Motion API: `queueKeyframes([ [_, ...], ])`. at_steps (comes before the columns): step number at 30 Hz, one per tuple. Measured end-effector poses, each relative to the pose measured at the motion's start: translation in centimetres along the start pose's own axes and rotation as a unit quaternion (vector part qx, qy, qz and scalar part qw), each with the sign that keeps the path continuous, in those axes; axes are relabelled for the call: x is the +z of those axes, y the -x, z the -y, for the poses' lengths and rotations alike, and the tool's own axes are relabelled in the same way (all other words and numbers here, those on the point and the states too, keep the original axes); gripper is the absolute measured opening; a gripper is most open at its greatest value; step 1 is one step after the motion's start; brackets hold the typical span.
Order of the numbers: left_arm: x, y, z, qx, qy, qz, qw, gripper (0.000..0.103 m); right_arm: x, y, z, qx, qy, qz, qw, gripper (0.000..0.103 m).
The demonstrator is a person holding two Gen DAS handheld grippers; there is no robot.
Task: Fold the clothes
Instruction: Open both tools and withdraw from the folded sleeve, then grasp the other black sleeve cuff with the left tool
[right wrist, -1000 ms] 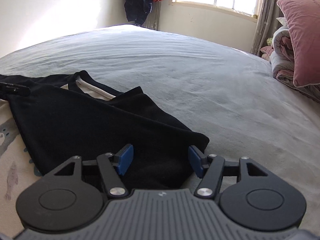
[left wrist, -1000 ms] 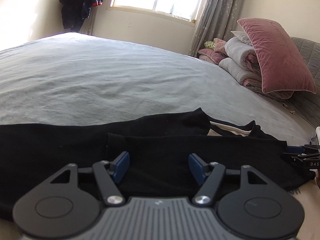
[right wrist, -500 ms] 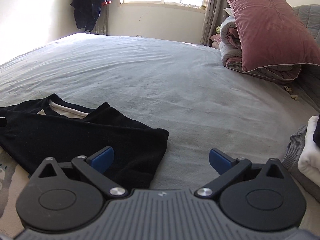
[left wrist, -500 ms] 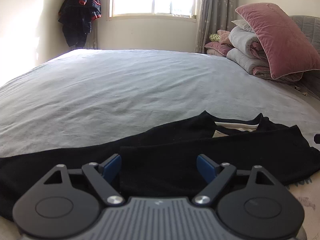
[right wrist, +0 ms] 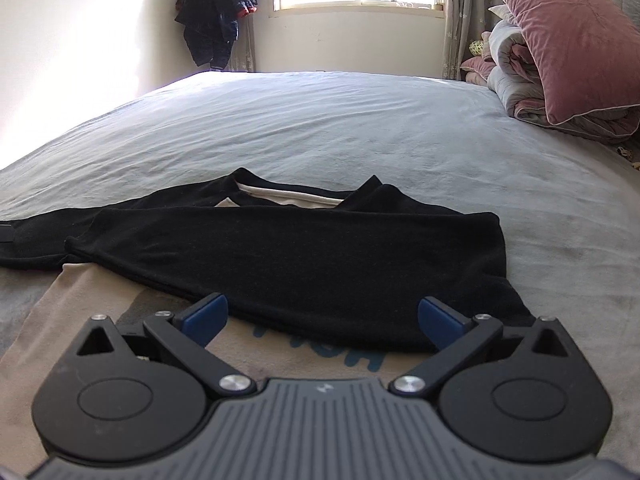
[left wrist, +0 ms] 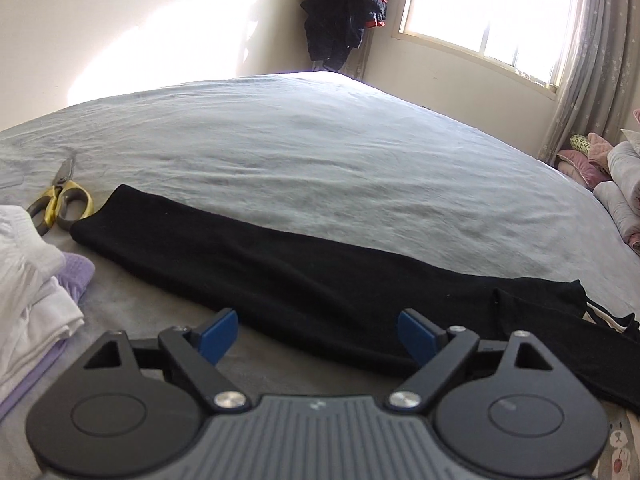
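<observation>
A black long-sleeved top lies on the grey bed, its front down so that a beige panel with blue lettering peeks out along the near edge. One sleeve is already laid across the body below the neckline, so the fold looks begun but far from finished. The other sleeve stretches out flat and straight towards a pair of yellow-handled scissors, its cuff just beside the handles; it is likely the next part to bring in, and after that the body remains to be doubled over. The left hand-held gripper hangs over this outstretched sleeve; its jaws have just been opening and stand wide, pads clear of the cloth. The right hand-held gripper sits above the top's near hem, its jaws likewise just opened and now fully apart, holding nothing. A stack of white and lilac laundry waits at the left, seemingly still to be dealt with or already done; I cannot tell which.
</observation>
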State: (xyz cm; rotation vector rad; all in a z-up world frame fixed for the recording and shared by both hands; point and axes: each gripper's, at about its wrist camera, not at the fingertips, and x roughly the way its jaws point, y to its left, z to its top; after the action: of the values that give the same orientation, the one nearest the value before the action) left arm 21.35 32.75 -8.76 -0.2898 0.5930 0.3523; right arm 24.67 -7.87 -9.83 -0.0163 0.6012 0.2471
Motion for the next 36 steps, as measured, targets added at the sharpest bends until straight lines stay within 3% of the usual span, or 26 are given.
queueKeyframes([
  [3, -0.2, 0.1, -2.5, 0.014, 0.025, -0.001, 0.9996, 0.09, -0.3, 0.3, -1.9, 0.047, 0.021, 0.014, 0.999, 0.103],
  [6, -0.8, -0.2, -4.5, 0.013, 0.053, -0.002, 0.9985, 0.09, -0.7, 0.1, -4.3, 0.097, 0.093, 0.013, 0.991, 0.103],
  [9, -1.5, -0.6, -5.2, 0.008, 0.061, 0.013, 0.9981, 0.091, -2.2, -0.9, -5.5, 0.1, 0.132, -0.008, 0.986, 0.103],
  [13, -2.1, -0.8, -4.6, 0.015, 0.051, 0.033, 0.998, 0.095, -2.7, -1.4, -5.0, 0.102, 0.113, -0.009, 0.988, 0.103],
  [23, -0.7, -2.2, -6.5, 0.012, 0.15, 0.068, 0.9862, 0.09, -2.8, -1.8, -4.8, 0.105, 0.098, -0.013, 0.99, 0.103],
  [28, 0.5, -3.8, -6.9, 0.057, 0.189, 0.076, 0.9773, 0.074, -2.9, -1.8, -4.7, 0.105, 0.098, -0.012, 0.99, 0.103],
  [30, 0.8, -4.1, -7.0, 0.071, 0.203, 0.08, 0.9732, 0.051, -2.8, -1.9, -4.6, 0.105, 0.097, -0.012, 0.99, 0.103],
  [31, 0.9, -4.1, -7.0, 0.076, 0.21, 0.081, 0.9714, 0.045, -2.8, -1.9, -4.6, 0.106, 0.096, -0.012, 0.99, 0.103],
  [33, 1.1, -4.1, -7.1, 0.084, 0.223, 0.085, 0.9675, 0.014, -2.8, -1.9, -4.5, 0.107, 0.094, -0.012, 0.99, 0.103],
  [34, 1.1, -4.1, -7.1, 0.088, 0.229, 0.087, 0.9655, 0.009, -2.8, -2.0, -4.5, 0.108, 0.094, -0.012, 0.99, 0.103],
  [36, 1.4, -3.6, -6.8, 0.091, 0.234, 0.098, 0.963, 0.008, -2.8, -2.0, -4.5, 0.109, 0.092, -0.012, 0.99, 0.103],
])
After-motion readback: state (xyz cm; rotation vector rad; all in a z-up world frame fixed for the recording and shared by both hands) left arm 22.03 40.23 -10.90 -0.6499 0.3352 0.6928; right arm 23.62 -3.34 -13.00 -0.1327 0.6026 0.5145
